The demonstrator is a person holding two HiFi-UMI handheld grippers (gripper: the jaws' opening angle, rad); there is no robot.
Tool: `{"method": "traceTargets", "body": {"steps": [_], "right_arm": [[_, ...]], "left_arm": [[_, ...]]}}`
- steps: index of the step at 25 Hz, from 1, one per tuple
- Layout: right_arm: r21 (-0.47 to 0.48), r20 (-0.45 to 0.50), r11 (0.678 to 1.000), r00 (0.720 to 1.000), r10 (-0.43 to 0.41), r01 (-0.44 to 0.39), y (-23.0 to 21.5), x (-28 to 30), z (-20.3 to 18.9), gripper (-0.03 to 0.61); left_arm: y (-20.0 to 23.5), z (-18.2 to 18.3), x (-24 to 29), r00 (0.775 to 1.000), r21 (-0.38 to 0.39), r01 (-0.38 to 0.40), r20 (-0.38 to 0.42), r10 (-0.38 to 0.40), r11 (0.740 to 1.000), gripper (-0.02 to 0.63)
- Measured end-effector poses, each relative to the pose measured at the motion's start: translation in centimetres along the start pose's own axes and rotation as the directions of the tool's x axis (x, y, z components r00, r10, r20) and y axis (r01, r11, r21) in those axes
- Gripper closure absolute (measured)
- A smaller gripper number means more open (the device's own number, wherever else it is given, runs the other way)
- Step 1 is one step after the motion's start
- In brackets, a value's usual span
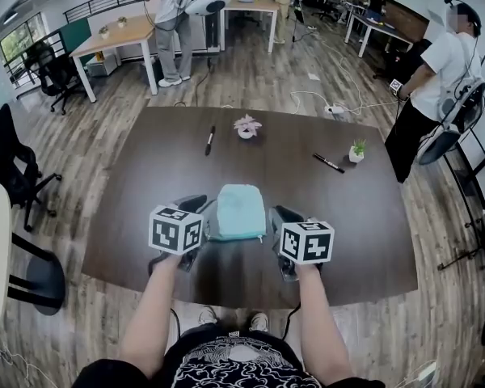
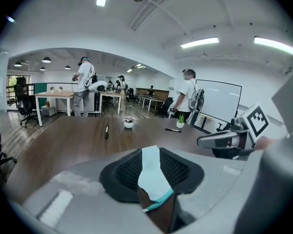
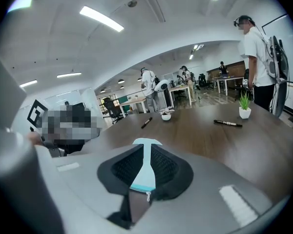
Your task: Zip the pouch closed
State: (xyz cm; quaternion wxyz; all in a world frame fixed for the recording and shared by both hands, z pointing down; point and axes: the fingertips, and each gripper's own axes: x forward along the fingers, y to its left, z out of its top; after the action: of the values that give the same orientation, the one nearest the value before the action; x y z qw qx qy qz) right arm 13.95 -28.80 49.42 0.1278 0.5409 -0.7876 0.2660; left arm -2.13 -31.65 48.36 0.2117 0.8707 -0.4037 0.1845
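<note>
Dark wood table [image 1: 291, 184] fills the middle of an open office with plank flooring. Nearest the person, the pouch [image 1: 241, 210] hangs stretched between both grippers, over the table's near edge.

The left gripper [image 2: 155, 175] is at the pouch's left end, its jaws narrow and pinched on a fold of pale teal fabric. The right gripper [image 3: 145, 172] is at the pouch's right end, its jaws almost together on a thin edge. The zip pull [image 3: 147, 195] dangles just below that edge.

Beyond the pouch to the left lies a pen [image 1: 210, 140], and straight beyond it stands a pot [image 1: 246, 127] with a pink plant. Beyond it to the right are a second pen [image 1: 329, 162] and a green plant [image 1: 356, 150]. Farther off are desks, chairs and standing people.

As for progress, the pull sits at the pouch's right end, and from the head view the near edge looks flat with no gaping mouth. That suggests the zip may already be run across. No view shows the teeth along the whole length, so I cannot tell whether it is fully closed. If it is, what remains is probably setting the pouch down and letting go.
</note>
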Motion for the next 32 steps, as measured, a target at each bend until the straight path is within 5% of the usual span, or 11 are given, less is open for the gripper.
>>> {"method": "traceTargets", "body": {"steps": [16, 32], "right_arm": [[-0.157, 0.192, 0.986, 0.981, -0.03, 0.06, 1.9, -4.3, 7.8, 0.578], [-0.215, 0.309, 0.973, 0.951, -0.012, 0.082, 2.9, -6.3, 10.4, 0.58]], "left_arm": [[-0.9, 6.9, -3.7, 0.987, 0.067, -0.035, 0.158, 0.024, 0.997, 0.494], [-0.3, 8.1, -5.6, 0.973, 0.09, -0.092, 0.22, 0.07, 0.992, 0.609]]}}
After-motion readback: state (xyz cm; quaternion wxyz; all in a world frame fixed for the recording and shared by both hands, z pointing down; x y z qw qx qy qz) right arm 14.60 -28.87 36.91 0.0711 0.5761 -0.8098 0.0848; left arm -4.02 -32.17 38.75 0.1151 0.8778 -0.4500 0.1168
